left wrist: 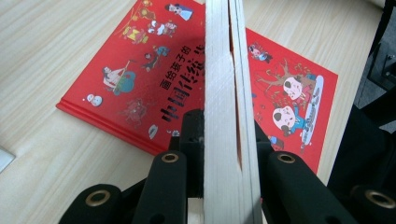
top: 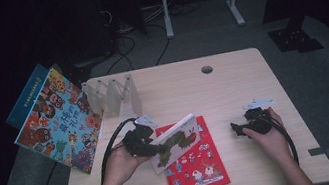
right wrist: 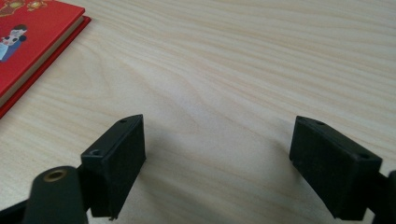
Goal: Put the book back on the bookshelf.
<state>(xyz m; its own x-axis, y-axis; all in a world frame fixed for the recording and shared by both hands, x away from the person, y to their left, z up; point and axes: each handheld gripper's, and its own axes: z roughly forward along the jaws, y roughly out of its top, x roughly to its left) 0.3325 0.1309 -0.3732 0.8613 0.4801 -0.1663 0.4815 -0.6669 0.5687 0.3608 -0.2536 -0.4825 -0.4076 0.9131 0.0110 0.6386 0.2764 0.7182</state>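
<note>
High view: the left claw [top: 154,147] is clamping a thick white caterpillar board book [top: 177,142], tilting it above a flat glossy red book [top: 192,161] lying on the pale woodgrain worktop [top: 232,86]. The right claw [top: 237,129] is hovering wide open, gripping nothing, well right of both books.

A white book [top: 176,141] with a green caterpillar on its cover is held up on its edge, tilted, over a red book [top: 195,166]. Its white pages [left wrist: 226,116] are pinched together. The red book is laid flat on the table.
</note>
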